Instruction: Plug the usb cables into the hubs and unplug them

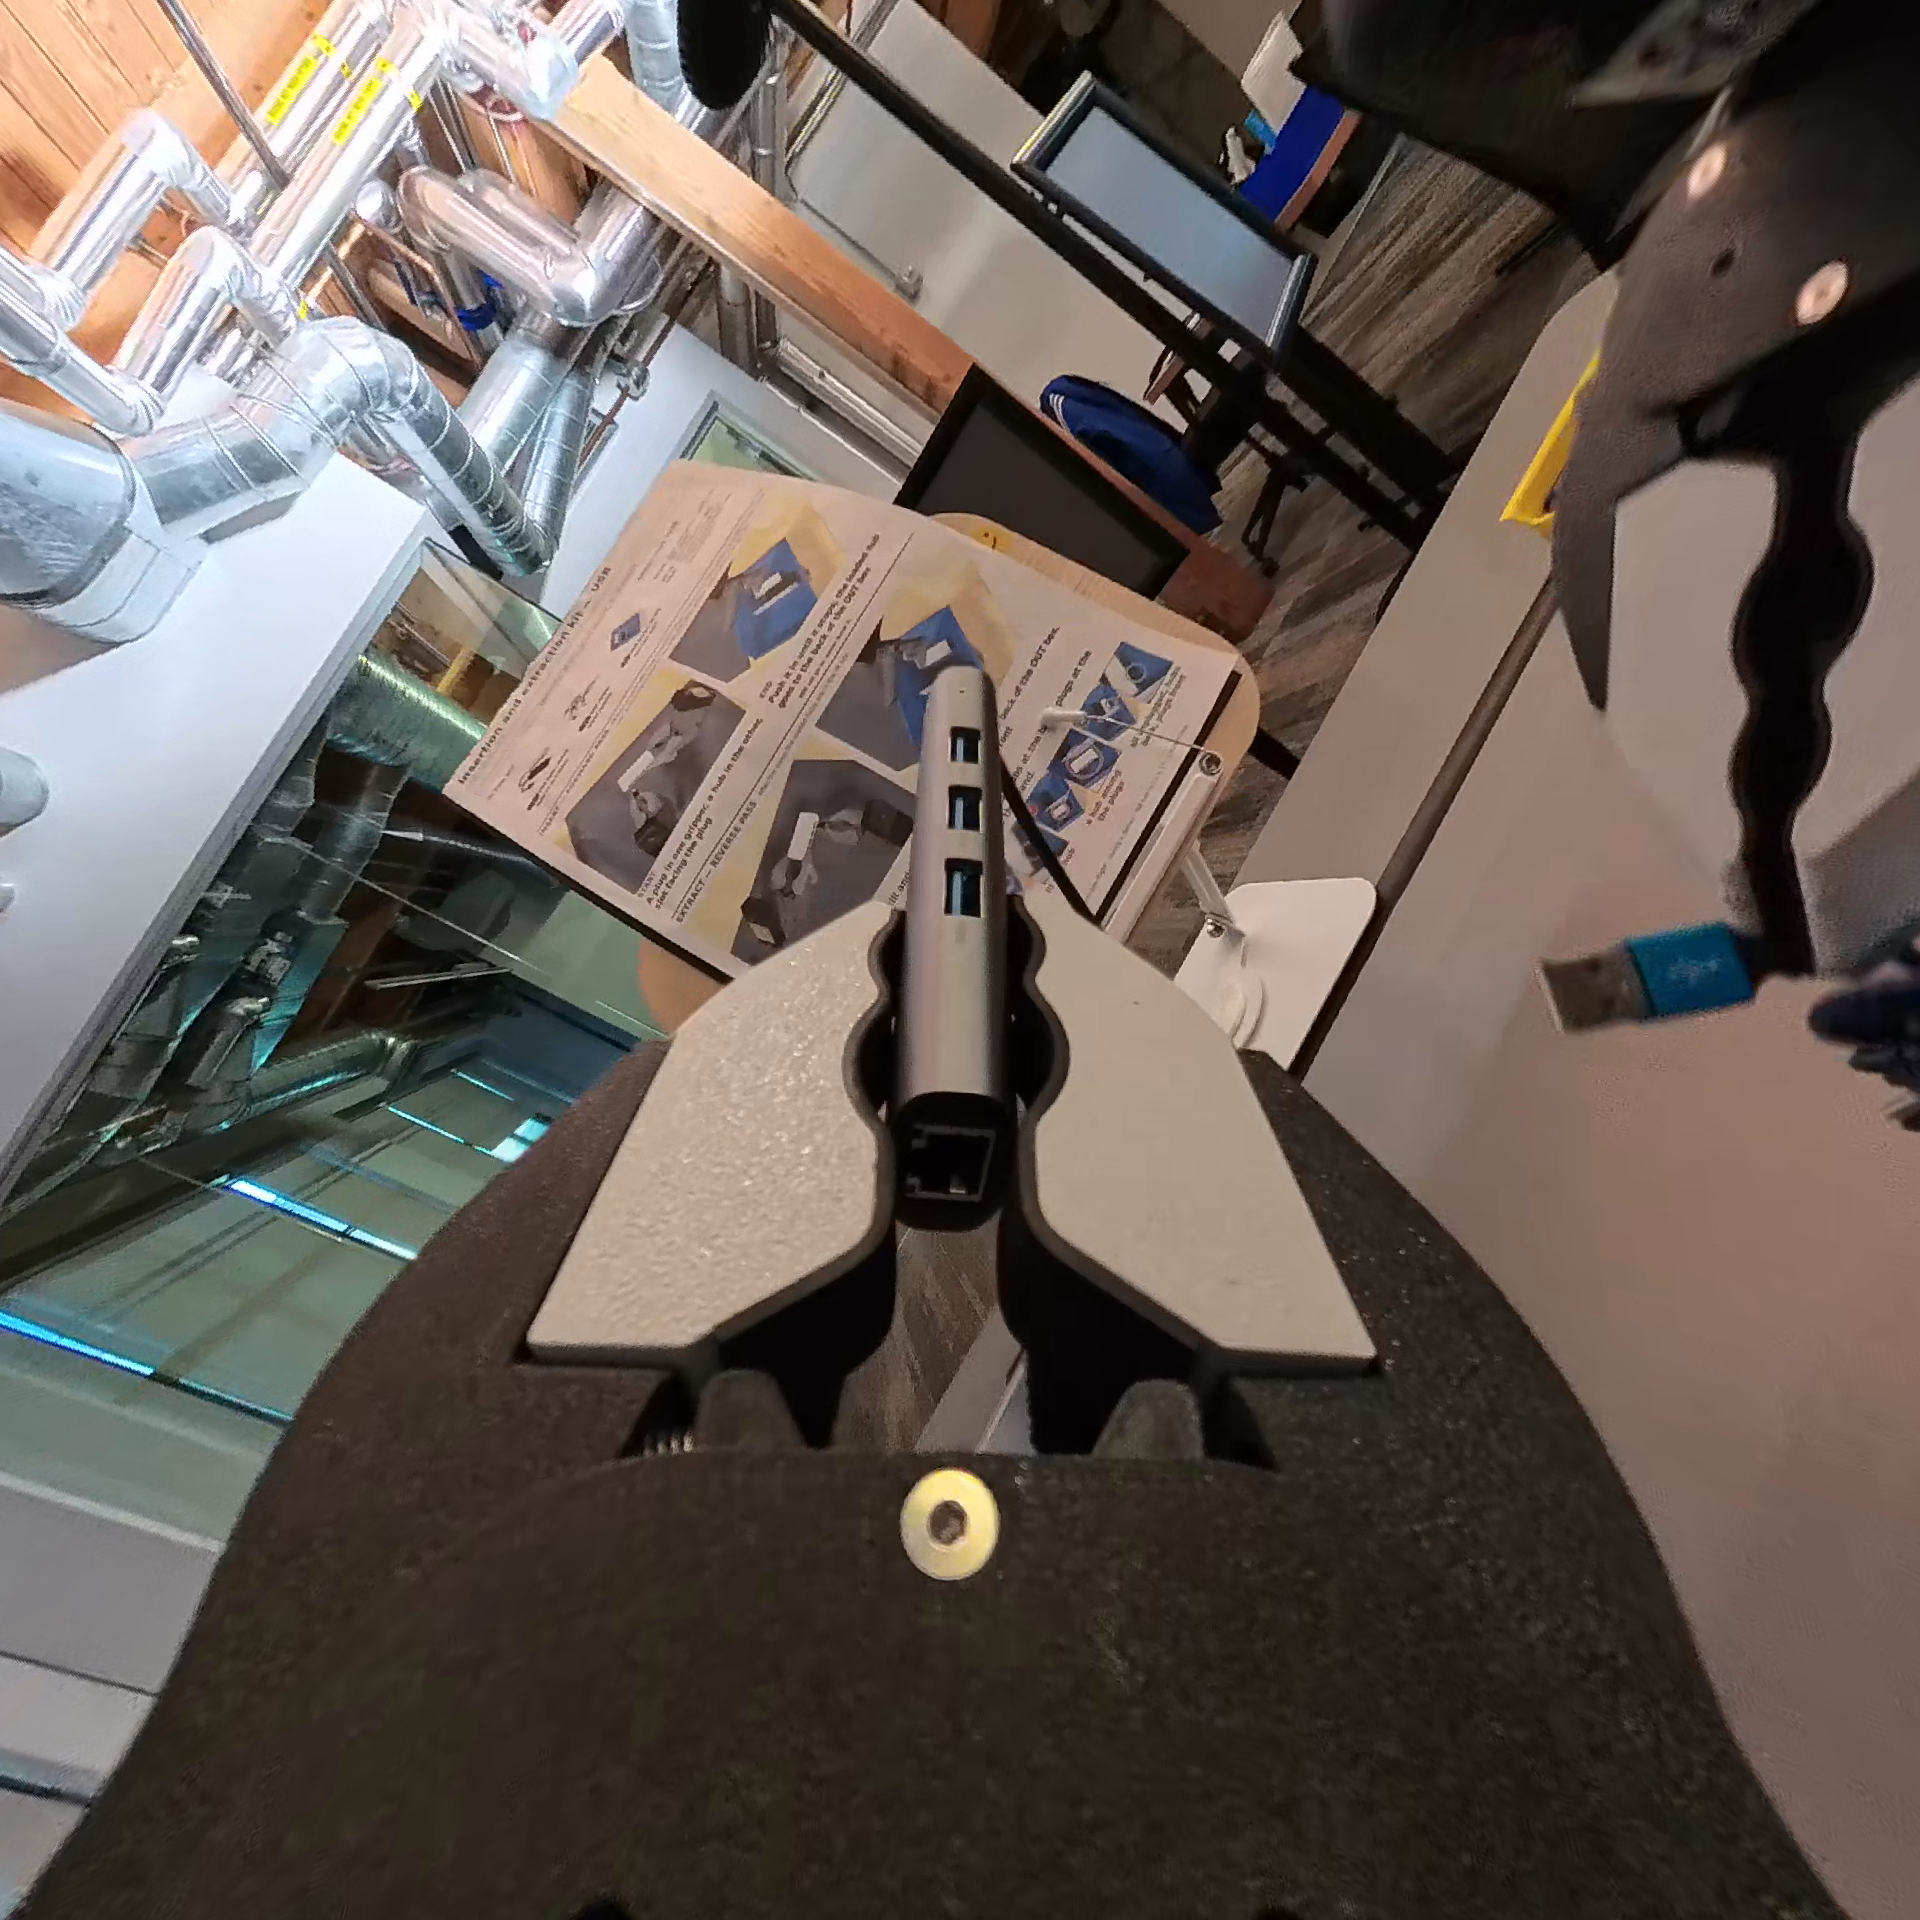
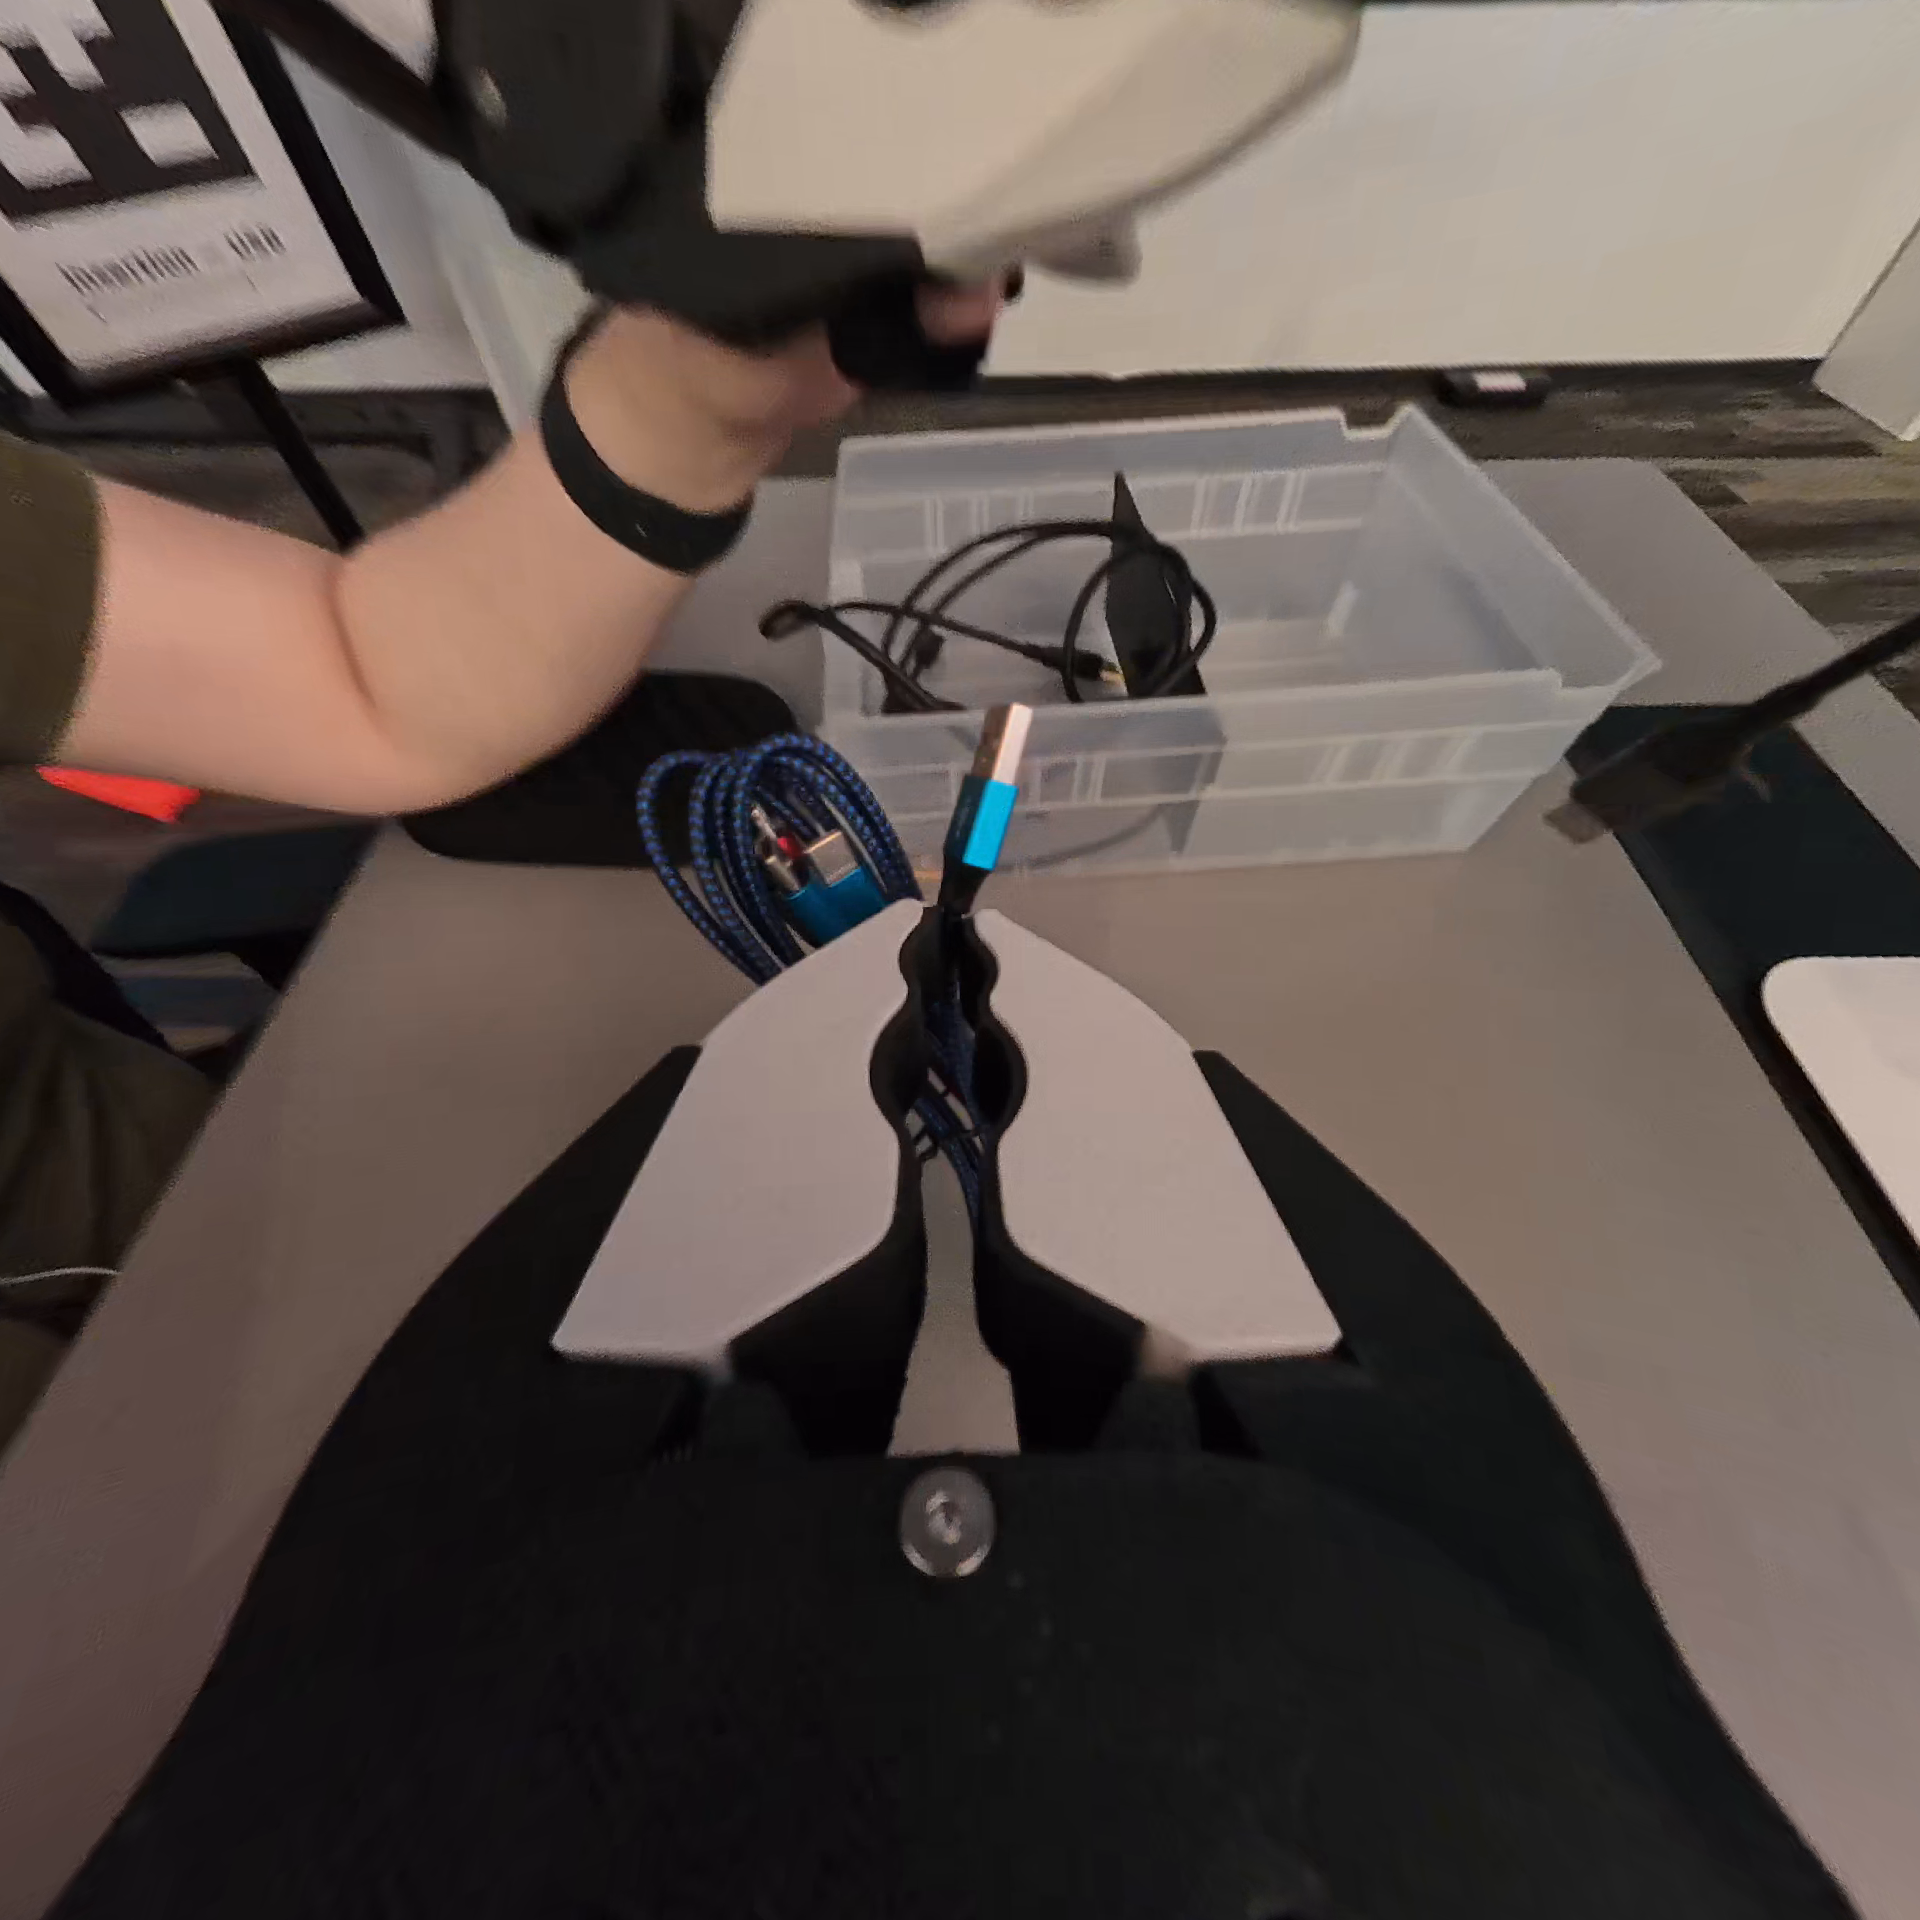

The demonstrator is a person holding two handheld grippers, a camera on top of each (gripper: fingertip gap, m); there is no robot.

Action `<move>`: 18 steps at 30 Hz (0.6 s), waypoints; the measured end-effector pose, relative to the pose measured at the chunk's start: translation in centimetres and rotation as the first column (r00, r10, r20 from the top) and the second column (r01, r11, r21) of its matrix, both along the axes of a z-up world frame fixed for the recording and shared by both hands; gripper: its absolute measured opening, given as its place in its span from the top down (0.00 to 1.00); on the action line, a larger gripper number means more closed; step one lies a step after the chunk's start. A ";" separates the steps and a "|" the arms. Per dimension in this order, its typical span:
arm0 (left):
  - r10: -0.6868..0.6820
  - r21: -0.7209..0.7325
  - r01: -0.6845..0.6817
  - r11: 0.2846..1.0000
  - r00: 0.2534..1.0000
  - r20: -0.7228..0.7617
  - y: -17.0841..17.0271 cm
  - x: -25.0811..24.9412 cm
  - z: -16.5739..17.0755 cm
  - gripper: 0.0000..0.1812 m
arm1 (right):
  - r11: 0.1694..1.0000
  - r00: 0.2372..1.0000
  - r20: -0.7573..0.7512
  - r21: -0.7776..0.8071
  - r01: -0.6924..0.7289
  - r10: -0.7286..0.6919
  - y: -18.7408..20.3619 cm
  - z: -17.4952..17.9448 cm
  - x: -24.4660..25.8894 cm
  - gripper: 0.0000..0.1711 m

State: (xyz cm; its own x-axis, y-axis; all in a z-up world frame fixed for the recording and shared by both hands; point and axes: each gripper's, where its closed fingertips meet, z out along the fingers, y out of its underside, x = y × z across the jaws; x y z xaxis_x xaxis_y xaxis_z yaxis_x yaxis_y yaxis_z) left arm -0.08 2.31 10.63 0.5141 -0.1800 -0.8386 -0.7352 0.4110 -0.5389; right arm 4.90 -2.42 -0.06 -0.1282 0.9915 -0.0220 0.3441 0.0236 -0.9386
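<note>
Ducts only in left view | left fingers clamp hub | right fingers pinch cable

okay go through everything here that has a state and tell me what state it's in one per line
Left gripper: shut on the grey metal USB hub.
Grey metal USB hub: held up, three blue ports empty.
Right gripper: shut on the blue braided USB cable.
Blue braided USB cable: unplugged, plug free.
Clear plastic bin: open, holding black cables.
</note>
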 end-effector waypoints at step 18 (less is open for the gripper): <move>-0.021 -0.001 0.021 1.000 0.997 -0.068 0.2 1.6 -1.5 0.91 | 0.990 0.998 -0.041 -0.136 0.037 -0.043 -1.2 4.7 1.5 0.99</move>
